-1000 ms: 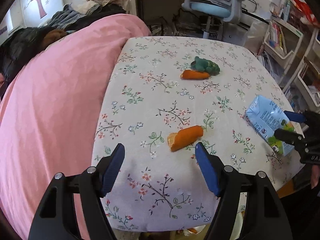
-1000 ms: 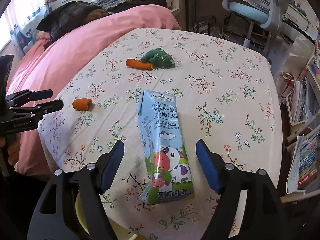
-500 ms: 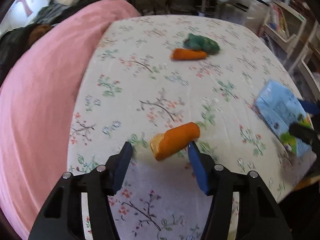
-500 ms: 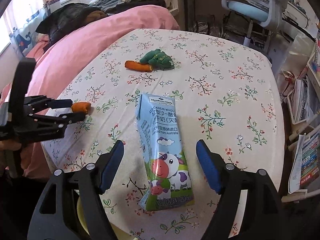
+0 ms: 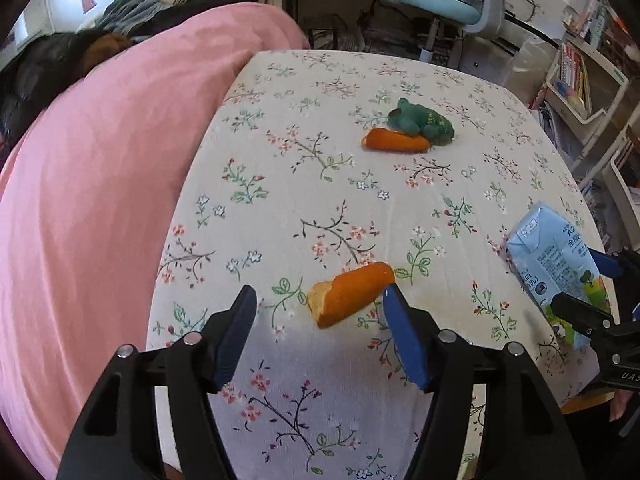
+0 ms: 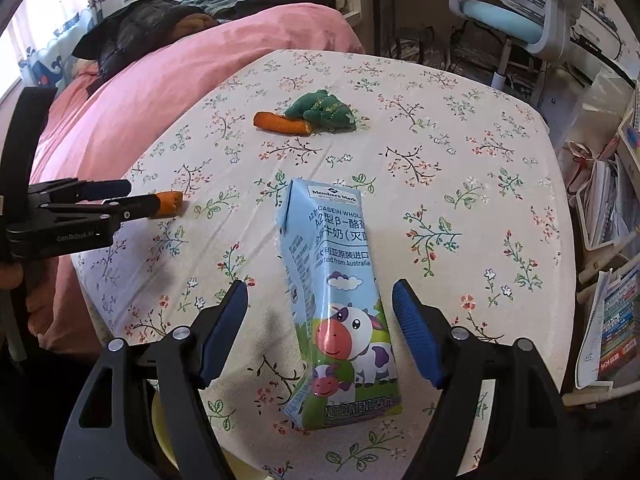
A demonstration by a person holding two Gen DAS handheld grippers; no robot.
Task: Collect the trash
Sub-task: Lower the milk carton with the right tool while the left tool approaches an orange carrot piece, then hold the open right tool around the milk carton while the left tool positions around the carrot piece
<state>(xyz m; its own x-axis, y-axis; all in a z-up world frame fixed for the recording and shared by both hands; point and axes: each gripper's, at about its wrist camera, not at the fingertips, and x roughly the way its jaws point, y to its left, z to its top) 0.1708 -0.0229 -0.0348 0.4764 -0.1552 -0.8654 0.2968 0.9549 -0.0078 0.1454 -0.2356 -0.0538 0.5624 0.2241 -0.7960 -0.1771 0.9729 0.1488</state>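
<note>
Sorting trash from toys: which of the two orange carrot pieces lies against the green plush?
The far carrot piece, touching the green plush mid-table. The near carrot piece lies alone between the left tool's opening jaws.

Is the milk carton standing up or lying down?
Lying down. The milk carton rests flat on the tablecloth, printed cow face up, between the open fingers of the right gripper.

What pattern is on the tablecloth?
Small flowers and leafy twigs on cream tablecloth; clearest in the left wrist view.

bare tablecloth between items, pink bedding crowding left
</note>
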